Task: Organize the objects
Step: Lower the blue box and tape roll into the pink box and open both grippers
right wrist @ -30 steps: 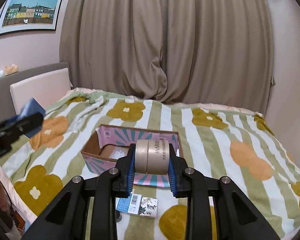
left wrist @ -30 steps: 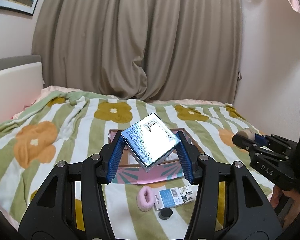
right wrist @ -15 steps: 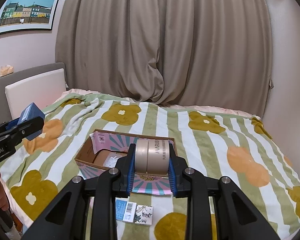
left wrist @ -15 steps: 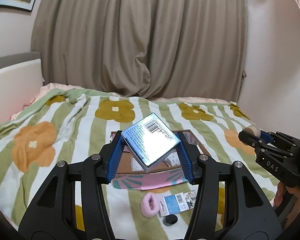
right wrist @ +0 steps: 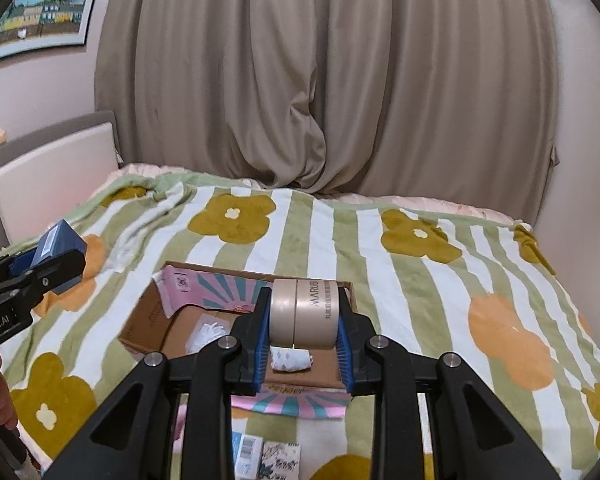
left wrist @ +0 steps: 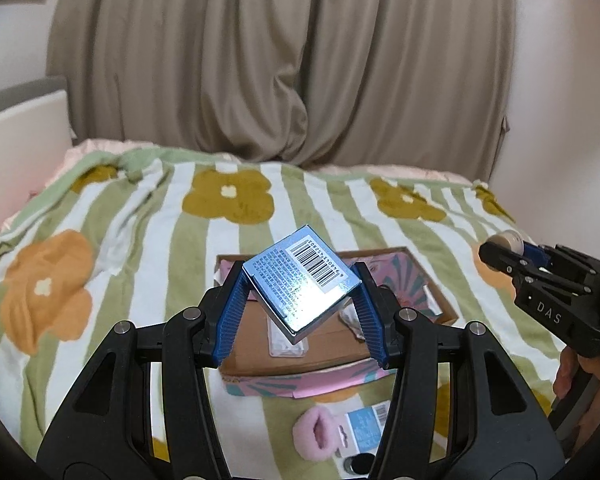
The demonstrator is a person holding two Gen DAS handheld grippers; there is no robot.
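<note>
We are in a home bedroom. A bed fills the room, spread with a green-and-white striped blanket (right wrist: pixel 340 232) printed with big flowers. Behind the bed, heavy taupe curtains (right wrist: pixel 324 80) hang to mattress level. Left of the bed stands a padded headboard (right wrist: pixel 52 164), and above that a framed picture of colourful houses (right wrist: pixel 40 16) hangs on the pale wall.

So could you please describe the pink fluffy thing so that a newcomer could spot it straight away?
Start at the cardboard tray on the flowered blanket. Just in front of its pink patterned front wall, on the blanket, lies the pink puff, beside a small blue carton. It is the only soft, round, fuzzy item; its neighbours are flat printed packets.
</note>
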